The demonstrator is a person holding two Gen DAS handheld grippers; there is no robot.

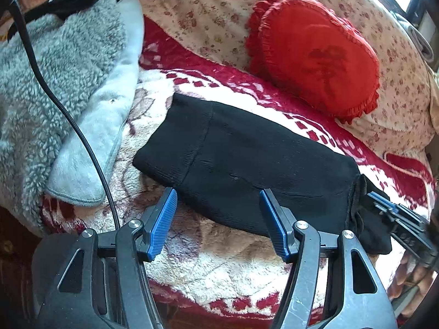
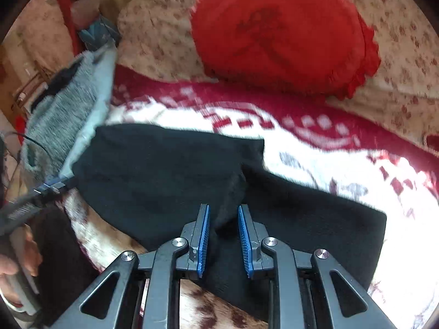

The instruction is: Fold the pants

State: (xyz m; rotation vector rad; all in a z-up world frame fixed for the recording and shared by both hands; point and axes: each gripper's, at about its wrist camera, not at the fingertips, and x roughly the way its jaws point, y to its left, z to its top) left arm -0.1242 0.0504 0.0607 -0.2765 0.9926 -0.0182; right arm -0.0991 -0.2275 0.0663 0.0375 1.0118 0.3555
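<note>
Black pants (image 1: 247, 159) lie folded on a red and white fleece blanket (image 1: 208, 268); they also show in the right wrist view (image 2: 153, 175). My left gripper (image 1: 216, 194) is open and empty, its blue pads at the near edge of the pants. My right gripper (image 2: 222, 213) is shut on a bunched fold of the pants at their right end. It shows in the left wrist view (image 1: 384, 205) at the right, gripping the cloth. The left gripper shows at the far left of the right wrist view (image 2: 52, 187).
A red heart-shaped ruffled cushion (image 1: 315, 52) rests on a floral quilt (image 1: 208, 8) behind the pants. A grey fluffy garment (image 1: 63, 82) and a black cable (image 1: 65, 109) lie to the left. A hand (image 2: 16, 263) holds the left gripper's handle.
</note>
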